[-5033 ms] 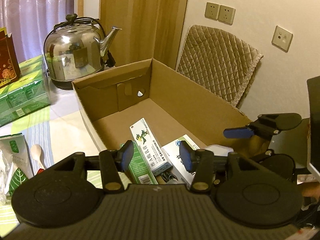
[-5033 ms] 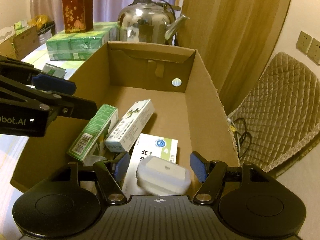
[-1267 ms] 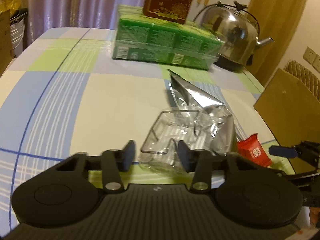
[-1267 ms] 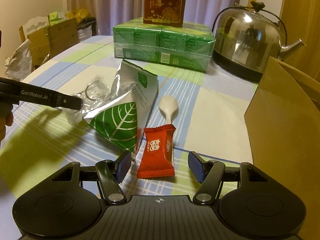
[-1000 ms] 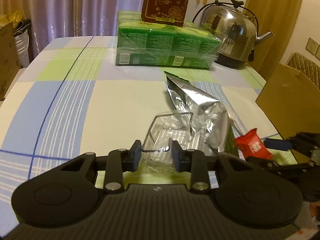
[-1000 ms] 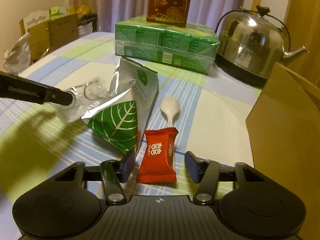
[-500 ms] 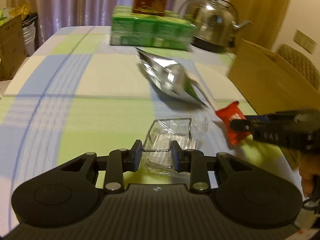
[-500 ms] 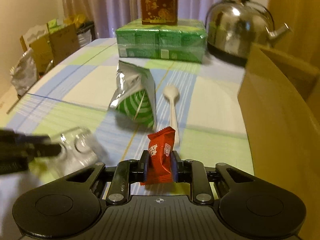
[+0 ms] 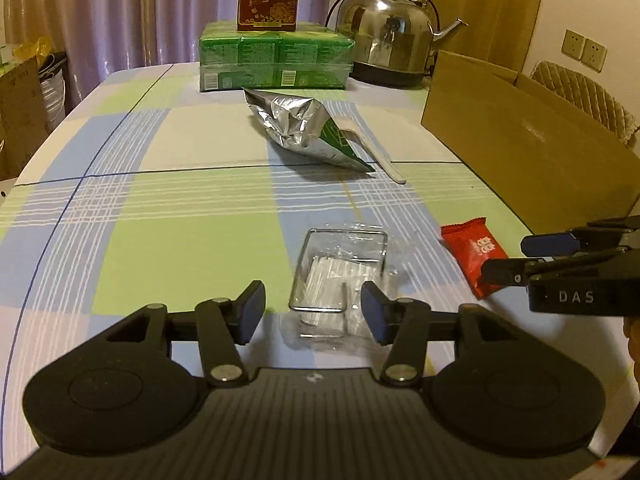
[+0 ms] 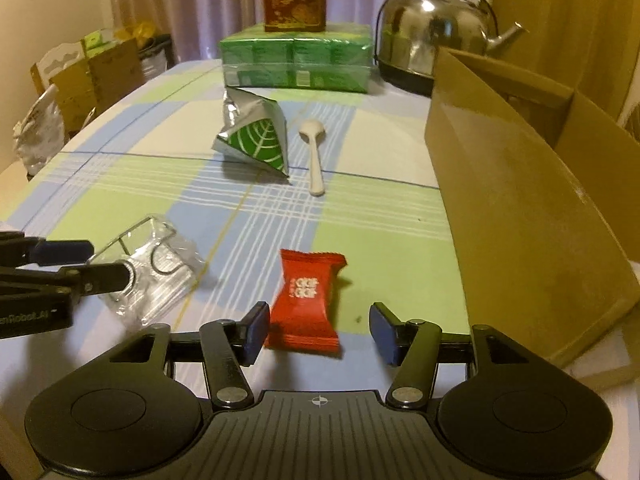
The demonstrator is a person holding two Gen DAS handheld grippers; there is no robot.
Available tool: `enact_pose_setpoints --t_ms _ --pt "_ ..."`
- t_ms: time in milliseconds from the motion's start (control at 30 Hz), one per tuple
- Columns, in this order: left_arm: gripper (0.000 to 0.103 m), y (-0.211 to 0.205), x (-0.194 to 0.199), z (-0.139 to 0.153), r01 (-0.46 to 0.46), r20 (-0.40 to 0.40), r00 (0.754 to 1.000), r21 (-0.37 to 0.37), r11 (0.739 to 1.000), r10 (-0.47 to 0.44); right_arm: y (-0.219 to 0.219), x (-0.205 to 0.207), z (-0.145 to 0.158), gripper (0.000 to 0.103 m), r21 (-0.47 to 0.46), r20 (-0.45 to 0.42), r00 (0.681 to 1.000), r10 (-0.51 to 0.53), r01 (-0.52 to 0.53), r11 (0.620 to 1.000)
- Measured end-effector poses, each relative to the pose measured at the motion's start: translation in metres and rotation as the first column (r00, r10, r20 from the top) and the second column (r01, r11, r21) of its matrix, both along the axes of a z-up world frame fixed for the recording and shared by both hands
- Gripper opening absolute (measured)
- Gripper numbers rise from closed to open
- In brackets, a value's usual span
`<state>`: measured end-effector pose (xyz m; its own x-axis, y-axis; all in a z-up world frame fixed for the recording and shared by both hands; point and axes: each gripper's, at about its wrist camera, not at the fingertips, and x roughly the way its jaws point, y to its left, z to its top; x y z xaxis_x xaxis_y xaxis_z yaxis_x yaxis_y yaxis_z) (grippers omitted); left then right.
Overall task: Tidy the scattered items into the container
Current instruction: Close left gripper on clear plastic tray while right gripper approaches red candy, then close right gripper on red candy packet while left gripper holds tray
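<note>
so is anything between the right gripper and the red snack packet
Nothing visible. The red snack packet lies on the tablecloth directly between the open fingers of the right gripper; the clear plastic package sits off to its left.

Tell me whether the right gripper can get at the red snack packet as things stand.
Probably yes. The right gripper is open, with the red snack packet lying flat on the tablecloth between its fingers. Nothing blocks it; the cardboard box stands off to the side.
</note>
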<state>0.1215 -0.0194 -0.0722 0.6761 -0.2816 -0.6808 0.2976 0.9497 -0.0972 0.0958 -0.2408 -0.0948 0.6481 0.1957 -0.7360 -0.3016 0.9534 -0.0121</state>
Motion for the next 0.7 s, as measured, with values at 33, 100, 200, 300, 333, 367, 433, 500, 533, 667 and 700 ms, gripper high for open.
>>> enact_pose_setpoints --t_ms 33,100,200,300,333,367,433,500,533,667,700 --pt "0.047 -0.001 0.002 -0.002 0.003 -0.003 1.0 0.005 1.0 -0.003 0.003 0.002 -0.002 0.053 -0.002 0.001 1.0 0.004 -0.004 1.0" --pt "0.048 -0.002 0.006 -0.006 0.009 -0.011 1.0 0.012 1.0 -0.009 0.007 0.006 -0.006 0.053 -0.004 0.001 1.0 0.009 -0.009 1.0" --pt "0.05 -0.003 0.012 -0.011 0.012 -0.016 1.0 0.005 1.0 -0.012 0.01 0.015 -0.012 0.054 0.004 -0.006 1.0 -0.002 0.002 1.0" --pt "0.05 -0.006 0.017 -0.013 0.023 -0.004 1.0 0.014 1.0 -0.023 0.012 0.019 -0.016 0.055 0.005 -0.001 1.0 -0.01 0.01 1.0" --pt "0.05 -0.007 0.019 -0.013 0.026 -0.003 1.0 0.015 1.0 -0.026 0.012 0.02 -0.017 0.055 0.006 0.0 1.0 -0.013 0.013 1.0" --pt "0.047 -0.008 0.02 -0.013 0.031 -0.005 1.0 0.014 0.999 -0.031 0.012 0.022 -0.017 0.055 0.009 0.0 1.0 -0.016 0.016 1.0" --pt "0.034 -0.01 0.023 -0.012 0.047 -0.011 0.999 0.004 0.999 -0.047 0.011 0.023 -0.019 0.055 0.013 0.003 1.0 -0.023 0.023 1.0" --pt "0.03 -0.013 0.024 -0.011 0.058 -0.012 0.998 0.008 0.998 -0.057 0.009 0.025 -0.02 0.055 0.021 0.003 0.999 -0.032 0.032 0.999" --pt "0.028 -0.014 0.024 -0.011 0.059 -0.013 0.998 0.009 0.998 -0.059 0.008 0.025 -0.02 0.055 0.023 0.003 0.999 -0.034 0.034 0.999" --pt "0.026 -0.012 0.021 -0.007 0.034 -0.006 0.999 0.006 0.999 -0.034 0.007 0.026 -0.02 0.055 0.029 0.009 0.999 -0.039 0.039 0.999" --pt "0.026 -0.011 0.02 -0.006 0.026 0.001 1.0 0.008 1.0 -0.026 0.008 0.026 -0.02 0.055 0.028 0.013 0.999 -0.04 0.039 0.999"
